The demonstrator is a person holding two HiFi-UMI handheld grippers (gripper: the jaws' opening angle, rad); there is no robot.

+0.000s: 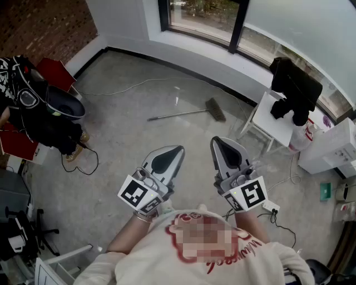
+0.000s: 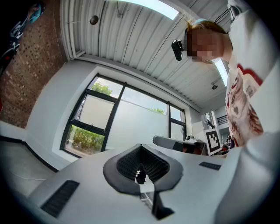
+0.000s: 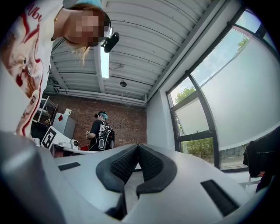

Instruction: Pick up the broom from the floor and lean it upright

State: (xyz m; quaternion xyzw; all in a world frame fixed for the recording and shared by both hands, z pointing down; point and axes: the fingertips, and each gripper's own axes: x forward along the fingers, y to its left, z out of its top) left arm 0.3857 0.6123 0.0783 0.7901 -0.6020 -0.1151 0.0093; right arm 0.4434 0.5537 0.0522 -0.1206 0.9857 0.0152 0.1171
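**Floor area, seen from above.** Open concrete floor runs from the brick wall on the far left to a curved white sill under the window at the far side. The widest free ground lies in the middle, between the person in black at the left edge and the white table at the right. A black cable loops across the left part of the floor.

**Count, left to right.**
- Person in black: one.
- Left gripper: one.
- Broom: one.
- Right gripper: one.
- White table: one, with a black bag on top.

**Broom.** It lies flat on the floor, far from both grippers and nothing touches it. The thin pale handle points left and the bristle head points right, near the table's legs.

**Grippers.**
- Both have smooth grey-white shells tapering to a point and black ribbed pads (each carries a cube with square markers near the hand).
- They are held side by side in the near middle, apart from each other, tilted slightly upward.
- The left gripper's jaws are together with nothing between them.
- The right gripper's jaws are likewise together and empty.
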